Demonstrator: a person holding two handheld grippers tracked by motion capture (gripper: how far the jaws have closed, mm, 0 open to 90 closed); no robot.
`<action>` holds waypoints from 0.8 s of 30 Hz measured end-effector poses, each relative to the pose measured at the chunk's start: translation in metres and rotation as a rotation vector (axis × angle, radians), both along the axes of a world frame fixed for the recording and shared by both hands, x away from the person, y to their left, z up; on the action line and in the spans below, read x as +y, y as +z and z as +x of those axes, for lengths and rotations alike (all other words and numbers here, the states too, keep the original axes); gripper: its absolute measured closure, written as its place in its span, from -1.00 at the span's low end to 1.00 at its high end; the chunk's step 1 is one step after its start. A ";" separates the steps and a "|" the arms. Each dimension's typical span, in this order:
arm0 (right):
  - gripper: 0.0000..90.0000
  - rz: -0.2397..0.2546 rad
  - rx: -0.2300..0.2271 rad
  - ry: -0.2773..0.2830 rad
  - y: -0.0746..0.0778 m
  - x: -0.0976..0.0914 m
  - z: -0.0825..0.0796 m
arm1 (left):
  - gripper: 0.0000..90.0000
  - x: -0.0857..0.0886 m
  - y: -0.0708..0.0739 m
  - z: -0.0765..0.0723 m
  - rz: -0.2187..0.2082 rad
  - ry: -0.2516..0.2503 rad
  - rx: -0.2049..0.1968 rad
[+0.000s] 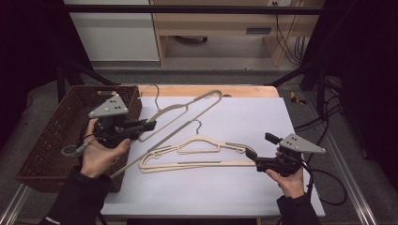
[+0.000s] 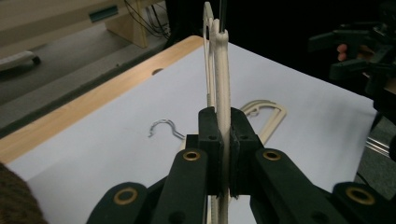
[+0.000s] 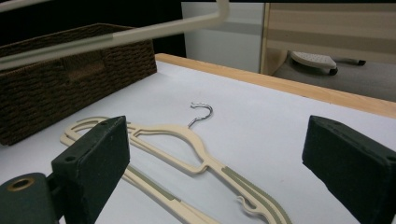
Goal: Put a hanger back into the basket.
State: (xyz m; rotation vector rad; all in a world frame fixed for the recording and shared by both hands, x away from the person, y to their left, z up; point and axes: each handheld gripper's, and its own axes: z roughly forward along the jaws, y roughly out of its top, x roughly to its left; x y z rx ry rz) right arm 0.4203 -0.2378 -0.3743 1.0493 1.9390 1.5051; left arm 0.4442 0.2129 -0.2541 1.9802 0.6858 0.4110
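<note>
While the left gripper (image 1: 149, 125) pinched one cream plastic hanger (image 1: 187, 112) by its bar and held it tilted off the table, its jaws pressed tight on the thin strip, a second hanger (image 1: 199, 149) of the same cream colour (with greyish strips along its arms and a small wire hook) lay flat on the white sheet (image 1: 234, 187) between the two hands. The right gripper (image 1: 251, 156) hovered at that hanger's right end with its jaws spread wide and nothing between them. A brown wicker basket (image 1: 51, 140) stood at the table's left edge, a pale wooden rim (image 1: 211, 90) showed beyond the sheet, and farther off stood light wooden furniture (image 1: 216, 23) with dark cables (image 1: 288, 42) hanging beside it.
</note>
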 end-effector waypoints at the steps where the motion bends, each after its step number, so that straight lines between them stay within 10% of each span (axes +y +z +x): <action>1: -0.84 0.003 0.002 -0.002 0.000 -0.001 0.000 | 0.91 0.007 0.003 0.002 0.002 0.014 -0.005; 24: -0.87 -0.016 0.009 -0.019 -0.003 -0.005 0.000 | 0.91 0.141 -0.006 0.039 0.054 0.200 -0.036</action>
